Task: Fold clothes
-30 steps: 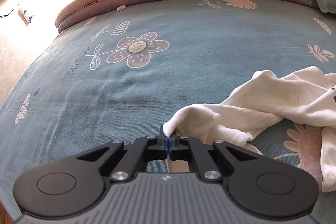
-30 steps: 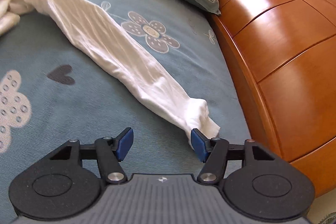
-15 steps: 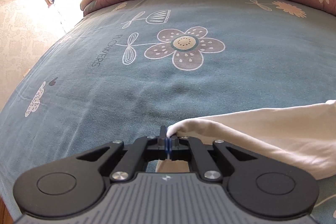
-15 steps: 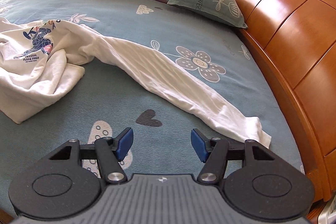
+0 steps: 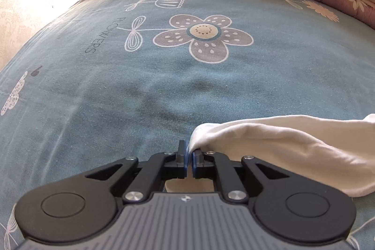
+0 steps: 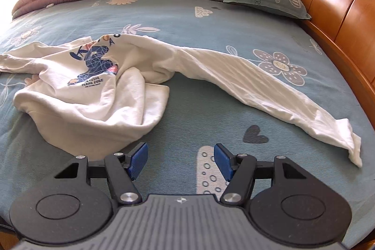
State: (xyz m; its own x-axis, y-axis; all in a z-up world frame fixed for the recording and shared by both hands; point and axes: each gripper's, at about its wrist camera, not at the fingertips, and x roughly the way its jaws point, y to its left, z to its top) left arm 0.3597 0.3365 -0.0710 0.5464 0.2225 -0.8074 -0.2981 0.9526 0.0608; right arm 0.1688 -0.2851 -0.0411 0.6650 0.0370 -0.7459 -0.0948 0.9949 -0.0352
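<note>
One white long-sleeve top (image 6: 98, 90), soft and floppy, spread crumpled on the blue bedsheet (image 6: 211, 22). Light cotton, zero stiffness, so expect sagging and bunching wherever unsupported. Left gripper (image 5: 189, 157) just easing apart, sleeve cuff (image 5: 199, 135) still between the pads. Right gripper (image 6: 180, 159) wide apart, empty, hovering near the hem. Best grabbed at cuffs, hem corners or shoulder seams, not mid-fabric.

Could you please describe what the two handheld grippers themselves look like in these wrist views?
The left gripper and right gripper look identical: a ribbed grey body bearing a small white logo, black linkage arms joined by silver bolts, large round black pivot housings, and blue textured pads on the jaws. No cables, hands or sleeves are visible.
</note>
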